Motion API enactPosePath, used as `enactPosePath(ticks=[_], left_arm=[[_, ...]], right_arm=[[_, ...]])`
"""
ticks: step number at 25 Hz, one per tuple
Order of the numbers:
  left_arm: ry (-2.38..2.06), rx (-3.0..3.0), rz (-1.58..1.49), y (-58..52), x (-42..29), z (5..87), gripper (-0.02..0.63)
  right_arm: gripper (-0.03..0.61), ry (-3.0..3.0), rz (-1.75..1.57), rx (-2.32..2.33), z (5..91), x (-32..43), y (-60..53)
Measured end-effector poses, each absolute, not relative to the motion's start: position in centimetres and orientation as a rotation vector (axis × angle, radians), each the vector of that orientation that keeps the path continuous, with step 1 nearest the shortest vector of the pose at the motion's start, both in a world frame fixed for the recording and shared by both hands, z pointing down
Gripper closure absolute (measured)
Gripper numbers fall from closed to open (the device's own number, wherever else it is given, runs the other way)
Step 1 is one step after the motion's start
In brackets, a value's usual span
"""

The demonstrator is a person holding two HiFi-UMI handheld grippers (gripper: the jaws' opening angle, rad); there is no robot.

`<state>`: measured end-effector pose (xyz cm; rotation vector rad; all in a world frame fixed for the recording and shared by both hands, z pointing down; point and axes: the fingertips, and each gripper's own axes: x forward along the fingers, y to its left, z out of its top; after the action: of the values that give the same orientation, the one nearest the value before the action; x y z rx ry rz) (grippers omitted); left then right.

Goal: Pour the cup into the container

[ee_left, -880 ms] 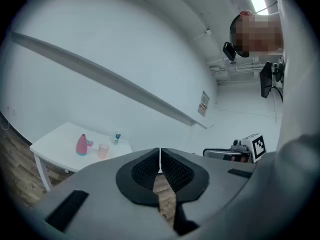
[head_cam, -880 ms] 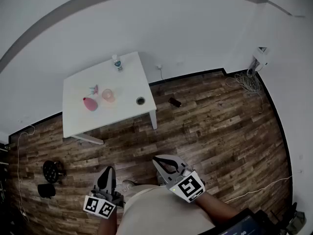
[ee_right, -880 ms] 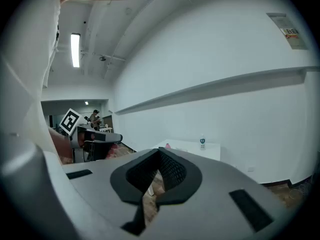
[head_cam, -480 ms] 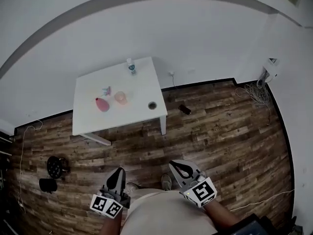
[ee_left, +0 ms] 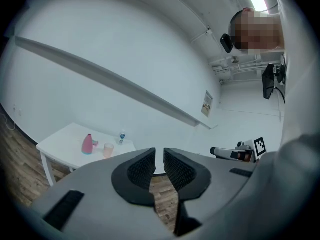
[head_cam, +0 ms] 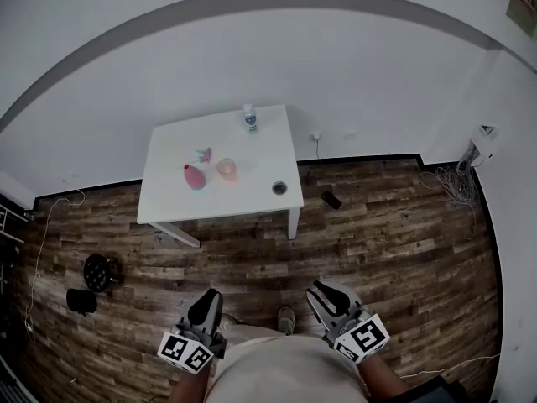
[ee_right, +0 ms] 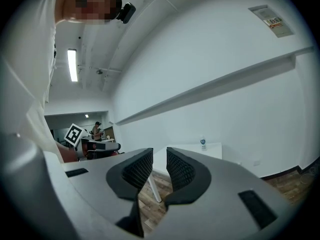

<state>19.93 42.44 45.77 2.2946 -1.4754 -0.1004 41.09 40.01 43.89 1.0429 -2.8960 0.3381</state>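
Risks: left gripper [head_cam: 207, 299] and right gripper [head_cam: 324, 292] are both held low by the person's body, fingers closed on nothing. They are well apart from the bench [head_cam: 168, 200], which stands at 12 o'clock across bare floor. The fingers must part before reaching the cup [head_cam: 226, 169], or they would likely knock it over. The cup stands mid-bench with a pink flask [head_cam: 195, 177] just beside it at 9 o'clock, so an approach from that side could topple the flask. A small pink-and-teal item [head_cam: 204, 154], too small to identify, lies at the cup's 11 o'clock. The container [head_cam: 279, 188], judged to be the small dark-rimmed round one, sits at the cup's 4 o'clock, close to the bench's near edge. Its mouth looks narrow, so a hasty tilt may spill, and a nudge may push it off. What the cup holds cannot be told. Surroundings: a cord [head_cam: 38, 242] and two black objects [head_cam: 96, 271] lie on the floor at 9 o'clock, off the path. A bottle [head_cam: 249, 117] stands at the bench's far edge. A small black object [head_cam: 331, 200] lies on the floor by the bench leg, and a cable tangle [head_cam: 457, 183] at 2 o'clock by the wall. Nothing stands in the direct way.
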Motion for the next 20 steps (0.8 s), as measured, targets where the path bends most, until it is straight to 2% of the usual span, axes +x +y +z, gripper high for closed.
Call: enactPosePath(ticks=[11,20], left_arm=[[-1.563,2.203,-0.099,42.8,17.9,46.5,0.546],[-1.548,2.192,-0.126,38.3,14.2,47.1,0.546]], right_arm=[[0.495,-2.93,0.324,0.897,44.9,37.5,37.6],[0.495,-2.894,0.25,0.856,44.9,32.9,33.7]])
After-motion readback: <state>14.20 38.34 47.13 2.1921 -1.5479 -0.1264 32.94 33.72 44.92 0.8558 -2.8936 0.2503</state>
